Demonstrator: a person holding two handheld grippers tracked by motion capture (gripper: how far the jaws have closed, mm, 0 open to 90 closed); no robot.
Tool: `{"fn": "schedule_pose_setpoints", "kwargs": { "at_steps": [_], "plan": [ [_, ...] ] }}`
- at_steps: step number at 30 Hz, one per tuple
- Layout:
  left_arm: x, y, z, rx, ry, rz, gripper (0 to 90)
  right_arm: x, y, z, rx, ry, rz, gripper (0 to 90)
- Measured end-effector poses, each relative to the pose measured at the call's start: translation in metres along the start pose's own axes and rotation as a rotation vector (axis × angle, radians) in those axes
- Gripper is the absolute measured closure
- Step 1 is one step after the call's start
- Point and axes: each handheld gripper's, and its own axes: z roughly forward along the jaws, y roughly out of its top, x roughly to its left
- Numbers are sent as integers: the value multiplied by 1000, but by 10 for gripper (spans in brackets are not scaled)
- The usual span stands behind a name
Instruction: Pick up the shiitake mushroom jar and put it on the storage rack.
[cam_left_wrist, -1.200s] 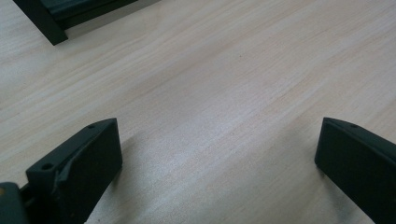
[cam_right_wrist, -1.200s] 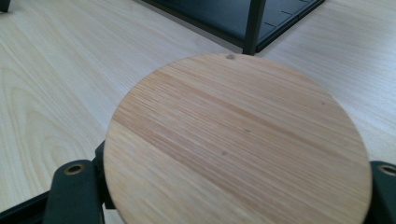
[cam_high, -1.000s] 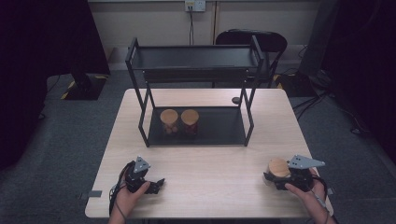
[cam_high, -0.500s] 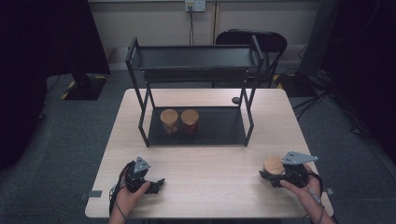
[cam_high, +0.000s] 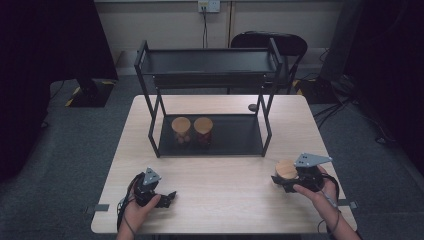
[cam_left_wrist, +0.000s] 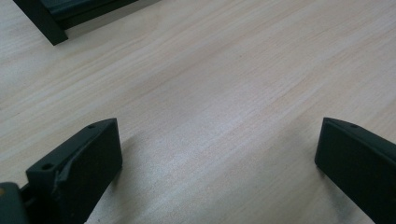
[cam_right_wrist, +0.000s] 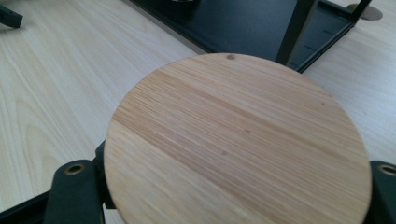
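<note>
Seen from the high view, the right gripper (cam_high: 286, 181) pinches a jar with a wooden lid (cam_high: 286, 170) near the right front of the table (cam_high: 225, 200). Two similar jars (cam_high: 192, 130) stand side by side on the bottom shelf of the black rack (cam_high: 210, 95). The left gripper (cam_high: 162, 197) rests at the left front.

From the left gripper view, its jaws stand wide apart over bare wood.

From the right gripper view, the round lid (cam_right_wrist: 238, 144) sits between the jaws, with the rack just behind.
</note>
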Motion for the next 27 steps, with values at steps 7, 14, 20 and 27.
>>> {"fn": "schedule_pose_setpoints", "kwargs": {
  "at_steps": [7, 14, 20, 27],
  "plan": [
    [0, 0, 0, 0, 0, 0, 3, 1, 8, 7, -8, 4, -1, 256],
    [0, 0, 0, 0, 0, 0, 3, 1, 15, 14, -10, 6, 3, 256],
    [0, 0, 0, 0, 0, 0, 3, 2, 23, 21, -9, 6, -12, 256],
    [0, 0, 0, 0, 0, 0, 3, 4, 35, 31, -3, 0, -22, 256]
  ]
}}
